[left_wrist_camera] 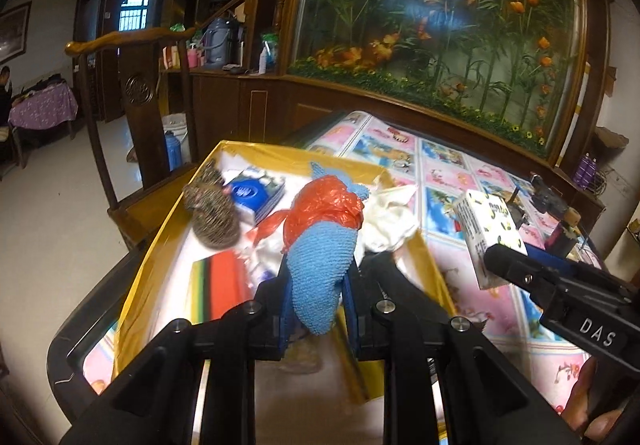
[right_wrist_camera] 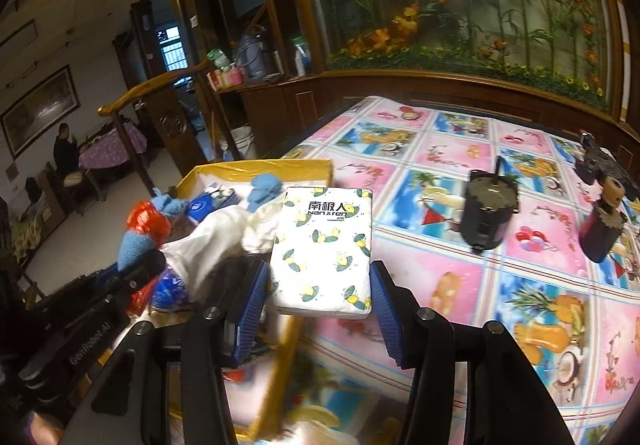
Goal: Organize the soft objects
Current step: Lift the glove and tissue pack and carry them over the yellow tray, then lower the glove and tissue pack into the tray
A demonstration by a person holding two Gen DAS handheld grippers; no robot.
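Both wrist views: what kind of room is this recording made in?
Most likely a lived-in home dining or sitting room: a table under a cartoon-print cloth, a carved wooden chair, and wooden shelves holding a thermos and bottles.

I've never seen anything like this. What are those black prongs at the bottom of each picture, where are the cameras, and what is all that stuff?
There is no robot here: a person holds a two-finger clamp in each hand, and each clamp carries a wide-angle camera looking along its fingers. One picture comes from the left gripper, which is shut on a blue knitted cloth with a red plastic bag wrapped around it. The other comes from the right gripper, which pinches a pack of tissues printed with lemons. Below is a table with a bright fruit-patterned tablecloth and a gold-edged box already holding other soft things.
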